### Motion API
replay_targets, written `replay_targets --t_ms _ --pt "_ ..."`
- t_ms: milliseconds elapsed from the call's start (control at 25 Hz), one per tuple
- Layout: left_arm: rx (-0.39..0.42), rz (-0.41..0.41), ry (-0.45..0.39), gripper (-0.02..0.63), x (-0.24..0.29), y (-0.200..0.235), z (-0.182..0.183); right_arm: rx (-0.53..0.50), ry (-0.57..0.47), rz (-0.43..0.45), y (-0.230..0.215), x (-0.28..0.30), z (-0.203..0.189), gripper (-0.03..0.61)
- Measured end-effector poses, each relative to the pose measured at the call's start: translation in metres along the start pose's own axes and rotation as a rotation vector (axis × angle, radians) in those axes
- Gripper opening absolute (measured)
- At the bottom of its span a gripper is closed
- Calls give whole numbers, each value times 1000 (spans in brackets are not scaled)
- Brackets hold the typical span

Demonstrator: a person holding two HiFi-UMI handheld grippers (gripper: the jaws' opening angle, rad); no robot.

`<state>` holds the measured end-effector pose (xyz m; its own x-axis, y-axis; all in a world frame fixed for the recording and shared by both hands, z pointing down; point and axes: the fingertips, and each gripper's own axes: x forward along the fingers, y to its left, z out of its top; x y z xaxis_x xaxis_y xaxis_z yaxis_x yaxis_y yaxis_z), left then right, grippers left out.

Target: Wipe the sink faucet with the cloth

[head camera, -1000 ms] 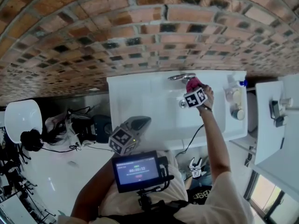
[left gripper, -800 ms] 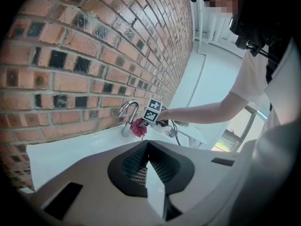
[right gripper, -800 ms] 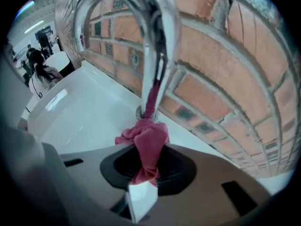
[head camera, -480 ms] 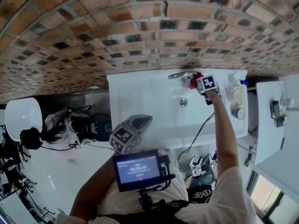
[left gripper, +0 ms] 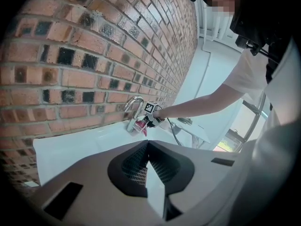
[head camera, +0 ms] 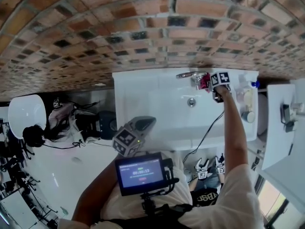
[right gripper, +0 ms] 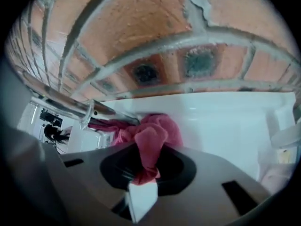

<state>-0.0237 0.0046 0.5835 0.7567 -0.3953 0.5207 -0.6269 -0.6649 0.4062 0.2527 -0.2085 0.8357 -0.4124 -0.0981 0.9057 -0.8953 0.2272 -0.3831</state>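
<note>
Not much here that we can read. The little screen (head camera: 139, 172) on our chest rig shows digits too small to make out, and the gripper cubes only carry black-and-white square markers. Our right gripper (head camera: 210, 83) is clamped on the pink cloth (right gripper: 151, 138), soft and all bunched up. The cloth is pressed against the shiny chrome faucet (head camera: 187, 75) with its curved spout, at the back rim of the smooth white sink (head camera: 143, 104). Rough red brick wall (head camera: 143, 27) behind it. Our left gripper (left gripper: 154, 194) hangs near our body, jaws together with nothing between them.
</note>
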Motion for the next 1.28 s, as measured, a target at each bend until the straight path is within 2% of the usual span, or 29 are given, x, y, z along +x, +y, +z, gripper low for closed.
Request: replay_targets --t_ms 200,320,440,600,720,880,1080,1280 --pt "-8 5 14 -9 -1 2 -3 3 -20 -23 -4 3 4 92" --pt "-8 3 12 -8 1 3 -3 -2 -93 -74 -9 -15 7 92" --pt "6 -11 5 -9 3 1 -1 -6 -233 -161 -12 -57 14 92" --pt "20 -44 1 -8 3 -4 3 -50 -480 -260 13 -137 17 92" --pt "35 -67 -14 -8 1 -7 9 -60 -613 -268 41 -184 1 92" --pt "48 -94 -43 -8 -2 -10 20 -89 -721 -260 80 -220 -24 92" --pt "54 -102 -48 -8 -11 -12 19 -154 -746 -271 112 -220 -41 94" --pt "61 -104 -49 -8 -16 -14 17 -120 -658 -255 85 -194 -17 94"
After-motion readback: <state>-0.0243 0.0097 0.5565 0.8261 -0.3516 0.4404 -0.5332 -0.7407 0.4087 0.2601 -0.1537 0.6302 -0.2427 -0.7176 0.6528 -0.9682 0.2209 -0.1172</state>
